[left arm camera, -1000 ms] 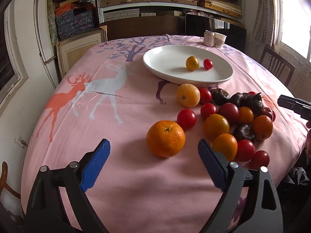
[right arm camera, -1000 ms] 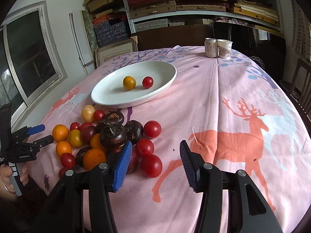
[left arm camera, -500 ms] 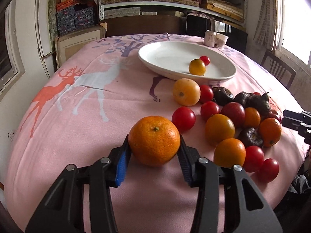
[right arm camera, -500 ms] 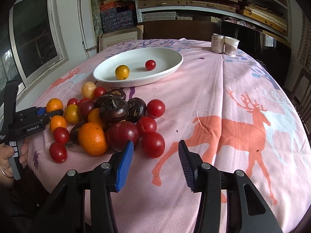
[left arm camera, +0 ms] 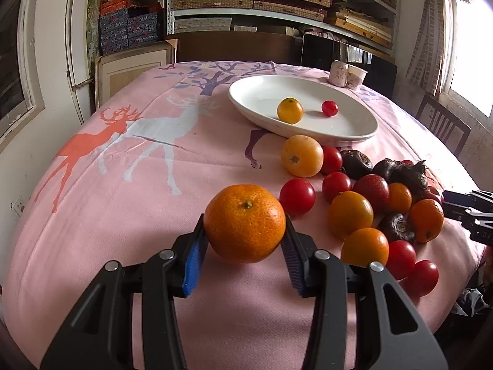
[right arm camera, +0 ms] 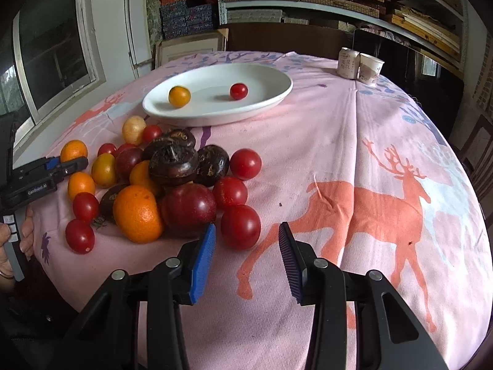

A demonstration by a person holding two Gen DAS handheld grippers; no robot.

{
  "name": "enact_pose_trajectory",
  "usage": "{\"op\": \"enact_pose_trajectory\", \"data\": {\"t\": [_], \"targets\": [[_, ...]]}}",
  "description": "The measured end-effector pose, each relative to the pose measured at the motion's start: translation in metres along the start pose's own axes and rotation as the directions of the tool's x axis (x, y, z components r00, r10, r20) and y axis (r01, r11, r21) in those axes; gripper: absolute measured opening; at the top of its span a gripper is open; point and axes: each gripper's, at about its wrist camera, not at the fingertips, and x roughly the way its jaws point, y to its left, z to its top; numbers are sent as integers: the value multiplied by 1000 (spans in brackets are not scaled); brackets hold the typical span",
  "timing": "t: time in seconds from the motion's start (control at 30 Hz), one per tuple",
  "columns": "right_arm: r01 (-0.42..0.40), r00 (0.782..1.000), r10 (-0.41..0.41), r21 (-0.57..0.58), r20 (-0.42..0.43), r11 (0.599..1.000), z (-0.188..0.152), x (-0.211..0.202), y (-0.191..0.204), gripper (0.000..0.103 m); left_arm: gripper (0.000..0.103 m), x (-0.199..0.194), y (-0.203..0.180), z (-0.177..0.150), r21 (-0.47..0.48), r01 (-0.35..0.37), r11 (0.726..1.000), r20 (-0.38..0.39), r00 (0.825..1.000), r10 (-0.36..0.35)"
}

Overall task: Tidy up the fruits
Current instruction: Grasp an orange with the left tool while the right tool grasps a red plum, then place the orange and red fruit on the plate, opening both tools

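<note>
- A large orange mandarin [left arm camera: 245,223] sits squarely between the jaws of the left gripper [left arm camera: 243,257], with both ribbed pads pressed against its sides. The jaws are partly closed and hold it firmly; it looks to be resting on or just above the pink deer-print worktop [left arm camera: 123,191].
- Beyond those jaws and slightly to their right lies a white oval plate [left arm camera: 354,129] holding a small orange fruit [left arm camera: 289,110] and a cherry tomato [left arm camera: 329,108]. Sorting appears barely begun, since most fruit is off the plate.
- To the right of the left jaws, a loose heap of tomatoes, small oranges and dark water chestnuts [left arm camera: 369,197] spreads over the cloth.
- A red tomato [right arm camera: 240,227] lies just ahead of the right gripper [right arm camera: 246,252], slightly toward its left jaw. The jaws are closing, but neither pad touches it and nothing is held.
- Step in hand, as I judge it: one fruit secured on the left, another being lined up on the right.
- Next, the left likely needs a lift clear of the cloth and a carry forward to the plate. The right needs to go further forward so the tomato sits between the pads.
- Both grippers point downward at a slant toward the cloth. A hand [right arm camera: 18,231] grips the left tool's handle at the edge of the right view.
</note>
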Motion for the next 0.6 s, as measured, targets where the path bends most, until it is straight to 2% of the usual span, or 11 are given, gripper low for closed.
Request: {"op": "enact_pose_trajectory", "data": {"t": [0.07, 0.13, 0.37, 0.47, 0.6], "targets": [[7, 1000, -7, -4, -2, 1000, 0, 7, 0, 41, 45, 0, 0, 0, -1, -1, 1000, 0, 1000, 1], [1, 1000, -1, 6, 19, 1000, 1, 8, -1, 28, 45, 0, 0, 0, 0, -4, 1000, 1, 1000, 4], [-1, 998, 1, 8, 58, 1000, 0, 0, -2, 27, 45, -2, 1, -1, -5, -7, 1000, 12, 1000, 7], [-31, 995, 28, 31, 96, 999, 1, -15, -9, 27, 45, -8, 2, 1, -21, 14, 1000, 20, 1000, -14], [-68, 991, 61, 54, 123, 996, 9, -28, -14, 27, 45, -20, -6, 12, 5, 25, 1000, 48, 999, -25]]}}
